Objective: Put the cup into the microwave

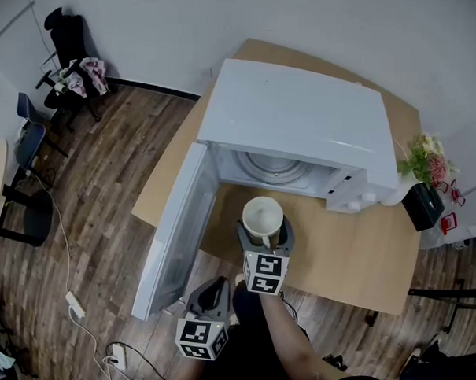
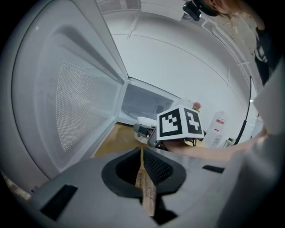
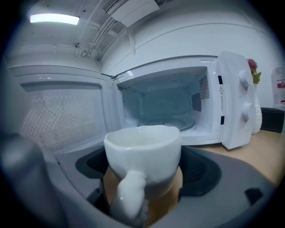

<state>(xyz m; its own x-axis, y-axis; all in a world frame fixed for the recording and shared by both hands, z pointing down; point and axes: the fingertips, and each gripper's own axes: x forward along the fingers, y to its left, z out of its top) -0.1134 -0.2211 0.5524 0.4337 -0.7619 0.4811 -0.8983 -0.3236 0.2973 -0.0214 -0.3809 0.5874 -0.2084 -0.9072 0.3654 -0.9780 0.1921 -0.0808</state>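
right tool clamped on upright white cup | just before open microwave, above desk | left tool jaws together, empty

Bright ceiling light; fisheye-warped edges

Left hand-held gripper has its jaws pressed together, nothing in them. The microwave door is swung wide open on the left. Past the jaws, over the bench, the right hand-held gripper sits with a white cup at its tip.
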